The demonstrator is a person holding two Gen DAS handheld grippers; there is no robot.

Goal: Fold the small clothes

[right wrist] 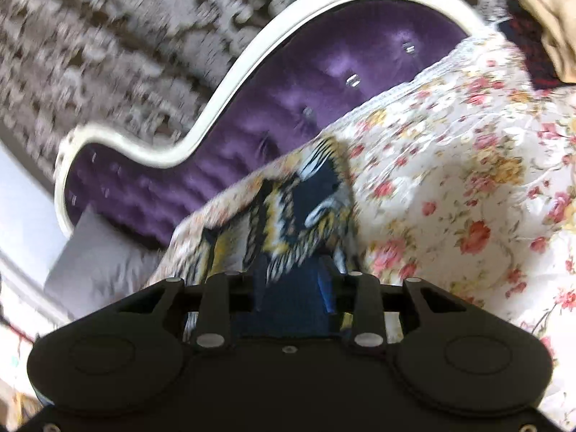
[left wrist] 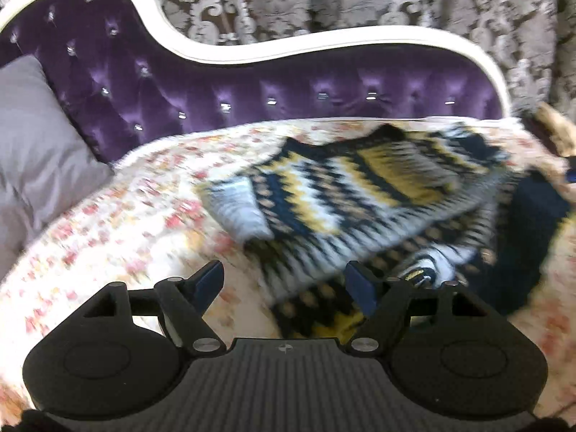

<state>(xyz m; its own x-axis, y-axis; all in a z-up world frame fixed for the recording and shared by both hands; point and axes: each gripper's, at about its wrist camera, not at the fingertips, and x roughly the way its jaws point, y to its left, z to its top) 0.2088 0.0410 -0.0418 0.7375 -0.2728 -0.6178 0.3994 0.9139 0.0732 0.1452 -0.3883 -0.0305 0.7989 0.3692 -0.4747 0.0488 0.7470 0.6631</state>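
Currently, right gripper [right wrist: 291,277] clamps the zigzag navy-yellow knitted sweater [left wrist: 360,187] on the floral bedspread [left wrist: 126,216]; left gripper [left wrist: 288,284] gapes empty beside it, so one-sided pulling could bunch the fold.

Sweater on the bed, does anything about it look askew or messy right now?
Yes. The patterned sweater lies crooked and rumpled on the floral bedspread, one edge doubled under. Its near end is bunched in the right gripper; the left gripper hangs open, holding nothing.

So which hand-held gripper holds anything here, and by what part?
Right hand-held gripper pinches the knitted sweater at a navy edge; left hand-held gripper holds nothing.
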